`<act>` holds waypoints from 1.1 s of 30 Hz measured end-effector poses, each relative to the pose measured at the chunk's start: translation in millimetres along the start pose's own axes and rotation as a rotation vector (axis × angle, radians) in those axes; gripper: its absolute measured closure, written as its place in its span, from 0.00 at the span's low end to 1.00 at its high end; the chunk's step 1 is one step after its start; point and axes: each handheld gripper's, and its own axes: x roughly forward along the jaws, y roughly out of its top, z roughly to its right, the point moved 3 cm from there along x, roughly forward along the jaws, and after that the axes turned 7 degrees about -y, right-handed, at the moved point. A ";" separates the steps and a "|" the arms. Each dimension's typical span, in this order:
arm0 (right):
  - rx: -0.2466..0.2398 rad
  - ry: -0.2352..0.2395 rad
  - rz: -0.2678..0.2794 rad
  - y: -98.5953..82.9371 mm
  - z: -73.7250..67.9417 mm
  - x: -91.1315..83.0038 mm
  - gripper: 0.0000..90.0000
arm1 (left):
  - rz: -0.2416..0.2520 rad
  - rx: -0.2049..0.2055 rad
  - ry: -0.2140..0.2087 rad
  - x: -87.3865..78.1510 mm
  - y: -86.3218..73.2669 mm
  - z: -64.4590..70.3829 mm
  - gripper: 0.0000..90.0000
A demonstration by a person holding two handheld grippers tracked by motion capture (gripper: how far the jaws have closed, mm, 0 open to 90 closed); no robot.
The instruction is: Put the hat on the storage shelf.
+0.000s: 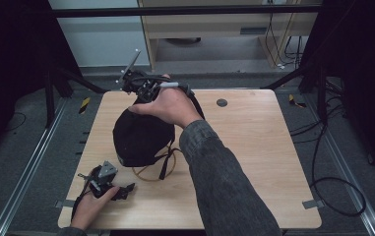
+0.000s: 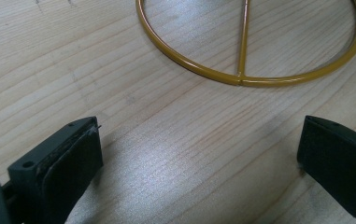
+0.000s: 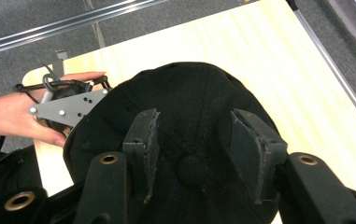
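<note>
A black cap [image 1: 143, 135] is seen resting on a yellow wire stand [image 1: 150, 172] near the middle-left of the wooden surface [image 1: 254, 147], its crown up; a black strap hangs from its near edge over the ring of the stand. The right gripper [image 1: 140, 86] is held at the far side of the cap, gripped by the right hand [image 1: 168, 105], whose sleeve crosses the surface from the bottom of the high view. In the right gripper view the two jaws are spread apart above the crown of the cap [image 3: 189, 121], one to each side of the top button [image 3: 190, 170]; nothing is clamped between them, and whether the pads touch the fabric cannot be told. The left gripper [image 1: 126, 189] is held low at the near-left corner of the surface by the left hand [image 1: 89, 209], just beside the stand and apart from the cap. In the left gripper view its jaws are released, wide apart, with bare wood [image 2: 166, 154] between them; the ring of the stand [image 2: 241, 80], with one straight cross-bar, lies on the surface just ahead of them, not touched.
</note>
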 end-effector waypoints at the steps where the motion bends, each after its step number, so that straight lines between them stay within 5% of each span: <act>1: -0.001 -0.001 -0.001 -0.3 -0.1 0.3 0.56 | 0.001 0.000 0.000 0.0 0.0 0.0 0.00; 33: 0.059 -0.057 0.087 -29.8 7.4 -22.2 0.22 | 0.004 0.000 0.001 0.2 0.1 0.0 0.00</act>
